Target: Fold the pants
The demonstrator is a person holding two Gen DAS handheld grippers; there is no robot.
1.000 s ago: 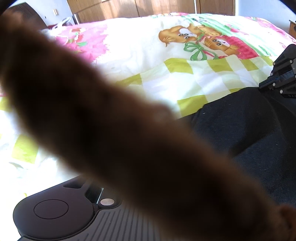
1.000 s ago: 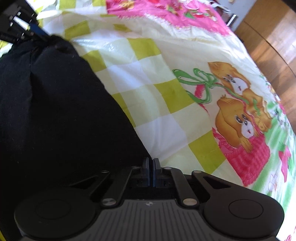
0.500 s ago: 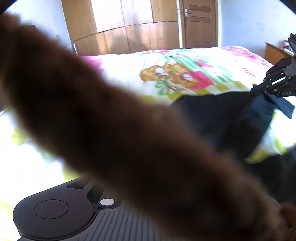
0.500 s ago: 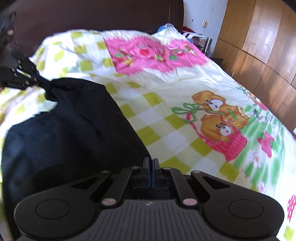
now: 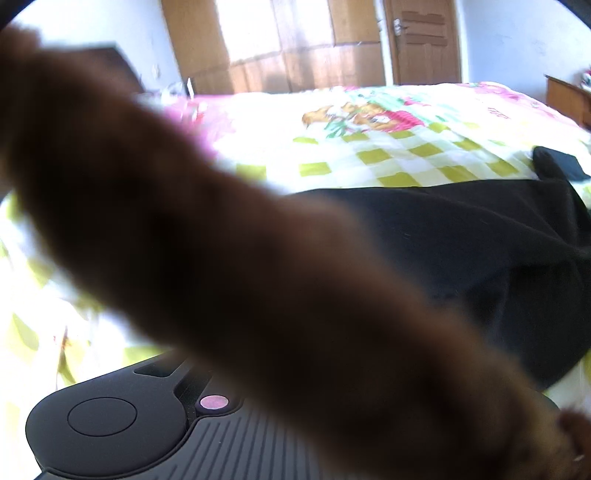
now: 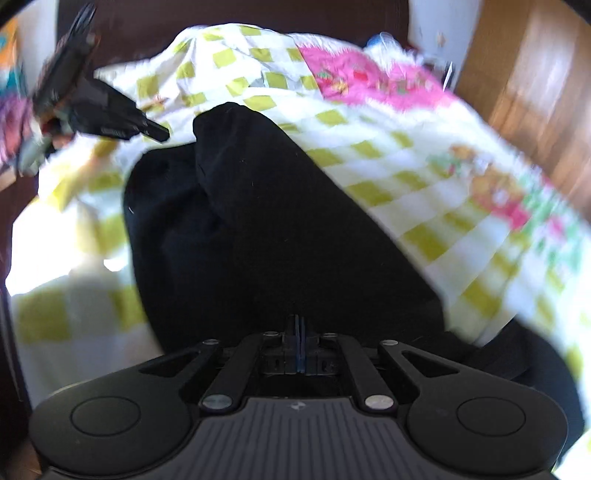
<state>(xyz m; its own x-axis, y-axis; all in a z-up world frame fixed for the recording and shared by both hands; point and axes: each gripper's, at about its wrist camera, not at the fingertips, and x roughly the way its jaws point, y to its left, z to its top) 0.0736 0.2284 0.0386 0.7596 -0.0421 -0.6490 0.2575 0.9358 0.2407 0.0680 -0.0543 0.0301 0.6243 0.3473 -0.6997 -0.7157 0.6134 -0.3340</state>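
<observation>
Gripping the black pants point(image 6: 266, 221), your right claw point(image 6: 295, 332) is clenching their near edge; they are stretching lengthwise away across the bed point(image 6: 424, 155). Your left claw point(image 6: 155, 131) is closed. No readable writing.

Domestic bedroom, seen from two hand-held cameras.
A bed point(image 5: 424, 155) covered by a checked yellow-and-white bedspread point(image 6: 424, 206) with cartoon animal prints; behind it a wooden wardrobe point(image 5: 295, 55), a panelled wooden door point(image 5: 424, 40), and a dark headboard point(image 6: 240, 14).

Checked bedspread point(image 5: 388, 162), wooden wardrobe point(image 5: 303, 48), door point(image 5: 424, 40)
</observation>
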